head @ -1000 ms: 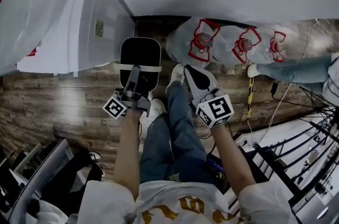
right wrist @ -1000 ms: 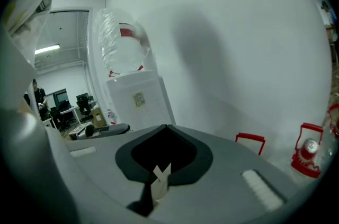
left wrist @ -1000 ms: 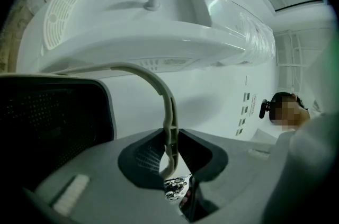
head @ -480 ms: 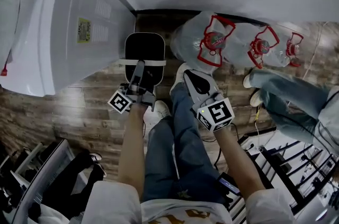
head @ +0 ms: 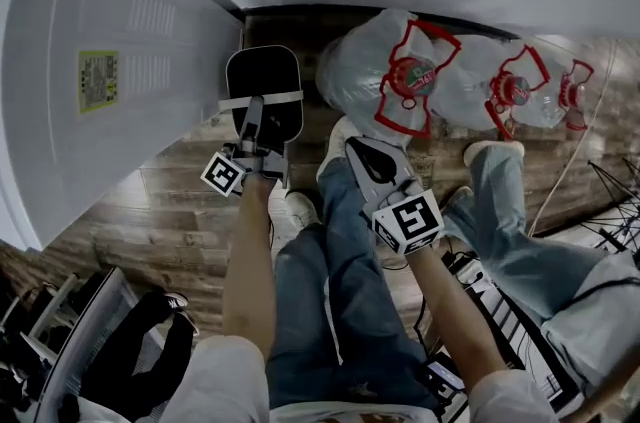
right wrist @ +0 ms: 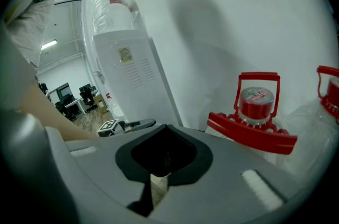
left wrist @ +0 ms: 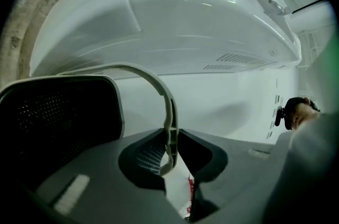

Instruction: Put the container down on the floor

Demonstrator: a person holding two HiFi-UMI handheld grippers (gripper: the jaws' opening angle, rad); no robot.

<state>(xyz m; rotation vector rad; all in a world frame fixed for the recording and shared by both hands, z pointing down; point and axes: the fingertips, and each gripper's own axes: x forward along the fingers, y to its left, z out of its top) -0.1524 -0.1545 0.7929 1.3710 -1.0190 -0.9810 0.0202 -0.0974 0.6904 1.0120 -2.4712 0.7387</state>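
Wood-plank floor [head: 150, 201], white wall behind. Left tool [head: 252, 126] clamped on the pale handle [left wrist: 165, 112] of the black container [head: 262, 81], between white cabinet [head: 100, 61] and water jugs [head: 375, 71]. Right tool [head: 365, 156] closed, empty. Best: lower straight, seat base flat, then release.

Black container [head: 262, 81], red-handled clear jugs [head: 358, 71]

The person wears a white short-sleeved T-shirt [head: 215, 379], blue jeans [head: 340, 291] and white shoes [head: 297, 208]. The left gripper [head: 255, 108] and right gripper [head: 353, 140] are grey, each bearing a white cube [head: 408, 218] with black square markers.
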